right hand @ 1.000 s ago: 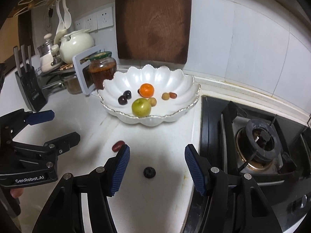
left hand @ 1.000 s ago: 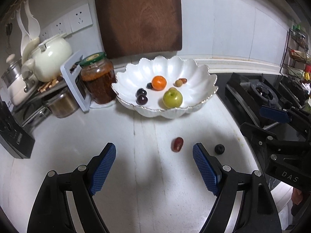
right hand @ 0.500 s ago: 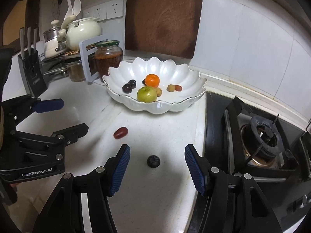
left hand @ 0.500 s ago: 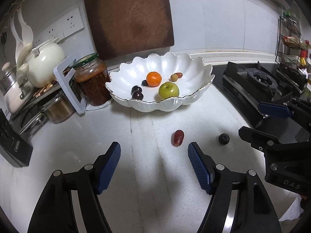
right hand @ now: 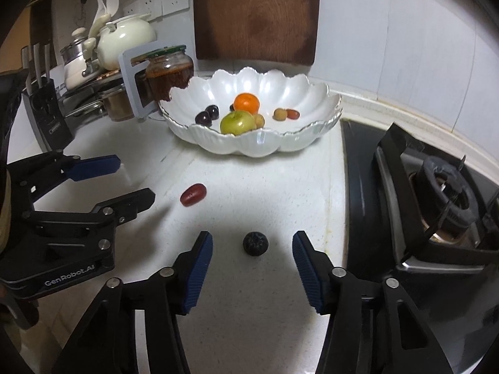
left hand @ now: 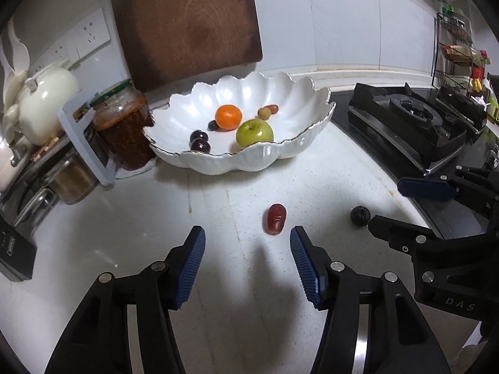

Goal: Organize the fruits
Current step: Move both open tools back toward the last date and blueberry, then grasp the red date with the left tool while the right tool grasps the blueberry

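Observation:
A white scalloped bowl [left hand: 255,155] [right hand: 259,143] at the back of the counter holds an orange [left hand: 228,117], a green apple [left hand: 254,132], dark cherries [left hand: 199,141] and a few small fruits. A red grape [left hand: 276,222] [right hand: 193,194] lies on the counter just beyond my left gripper's [left hand: 247,240] right fingertip. The left jaws are closing with nothing between them. A dark berry [right hand: 255,243] [left hand: 360,215] sits between the fingertips of my right gripper [right hand: 252,244], untouched, while those jaws are closing.
A jar of red preserve [left hand: 124,124] and a white teapot [left hand: 46,103] stand left of the bowl. A wooden board [left hand: 187,21] leans on the wall. The gas stove [right hand: 436,187] borders the counter on the right, a knife block [right hand: 46,109] on the left.
Both grippers have sunk toward the counter and their jaws have narrowed. The grape and the berry now lie nearer to the fingertips.

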Available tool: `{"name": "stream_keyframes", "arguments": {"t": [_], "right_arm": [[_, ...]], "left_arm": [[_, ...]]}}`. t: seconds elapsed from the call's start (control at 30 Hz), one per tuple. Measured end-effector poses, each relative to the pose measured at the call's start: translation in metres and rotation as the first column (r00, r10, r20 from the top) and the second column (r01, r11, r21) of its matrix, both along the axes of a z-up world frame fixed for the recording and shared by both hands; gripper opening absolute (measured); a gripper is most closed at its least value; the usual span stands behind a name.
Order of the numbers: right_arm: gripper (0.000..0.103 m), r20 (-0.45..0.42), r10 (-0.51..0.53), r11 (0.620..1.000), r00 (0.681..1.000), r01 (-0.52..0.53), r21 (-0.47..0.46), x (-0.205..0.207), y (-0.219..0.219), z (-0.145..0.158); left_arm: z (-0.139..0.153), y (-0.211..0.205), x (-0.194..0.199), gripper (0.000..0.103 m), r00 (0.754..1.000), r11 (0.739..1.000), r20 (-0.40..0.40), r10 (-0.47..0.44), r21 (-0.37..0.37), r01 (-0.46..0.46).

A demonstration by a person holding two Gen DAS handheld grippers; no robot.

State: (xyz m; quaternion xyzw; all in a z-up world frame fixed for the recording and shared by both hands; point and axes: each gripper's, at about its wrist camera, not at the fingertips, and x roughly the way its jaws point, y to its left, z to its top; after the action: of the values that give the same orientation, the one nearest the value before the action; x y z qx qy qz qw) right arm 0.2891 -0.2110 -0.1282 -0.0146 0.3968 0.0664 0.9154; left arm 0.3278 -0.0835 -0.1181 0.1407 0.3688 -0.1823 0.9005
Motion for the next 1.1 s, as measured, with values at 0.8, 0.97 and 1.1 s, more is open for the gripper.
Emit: {"name": "stream_keyframes", "arguments": {"t": [0.8, 0.97, 1.1], "right_arm": [[0.037, -0.074, -0.034, 0.994, 0.997, 0.041, 0.105, 0.028, -0.014, -0.025], [0.035, -0.084, -0.028, 0.993, 0.996, 0.037, 0.115, 0.031, -0.014, -0.028], [0.030, -0.094, -0.018, 0.992, 0.995, 0.029, 0.123, 0.031, -0.014, -0.031]], "left_arm": [[-0.035, -0.027, 0.042, 0.039, 0.992, 0.998, -0.114, -0.046, -0.044, 0.042], [-0.040, -0.029, 0.045, 0.034, 0.989, 0.998, -0.137, -0.047, -0.047, 0.041], [-0.042, -0.028, 0.045, 0.031, 0.988, 0.998, -0.146, -0.045, -0.053, 0.038]]}}
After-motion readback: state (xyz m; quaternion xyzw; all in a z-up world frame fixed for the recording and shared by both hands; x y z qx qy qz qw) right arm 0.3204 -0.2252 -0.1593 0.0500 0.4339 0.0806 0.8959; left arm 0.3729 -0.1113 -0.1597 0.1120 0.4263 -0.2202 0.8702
